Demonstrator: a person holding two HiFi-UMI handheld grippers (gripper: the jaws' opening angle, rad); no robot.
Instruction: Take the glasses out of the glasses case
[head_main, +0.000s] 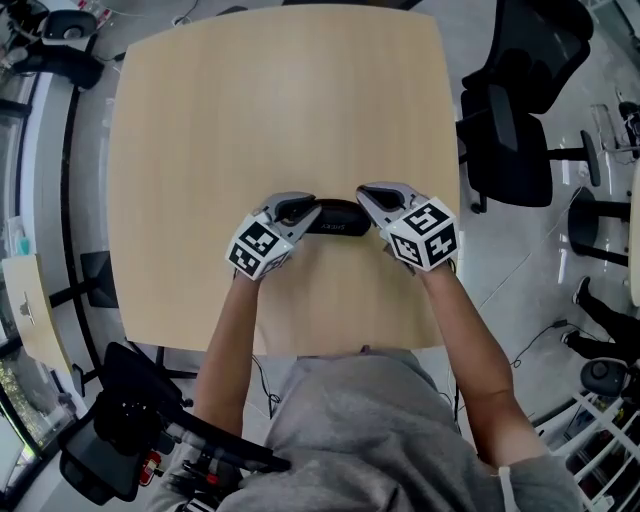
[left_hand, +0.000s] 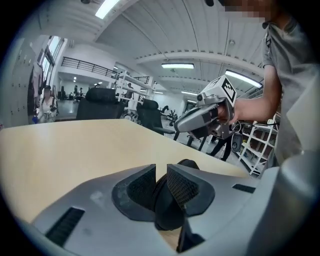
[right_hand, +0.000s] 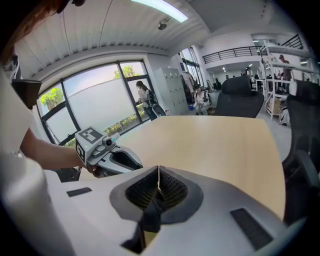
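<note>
The left tongs (head_main: 300, 213) are closed narrowly on the rounded left end of the black glasses case (head_main: 338, 217), and the right tongs (head_main: 371, 201) are pinched almost together on a thin black edge at its right end, the case being seen at the frame's centre, against the lower part of the pale table (head_main: 270, 110).

Black glasses case (head_main: 340, 217), tan table (head_main: 270, 120)

Black oblong glasses case (head_main: 338, 217) lies flat, crosswise, on table (head_main: 250, 120) nr front edge.
</note>
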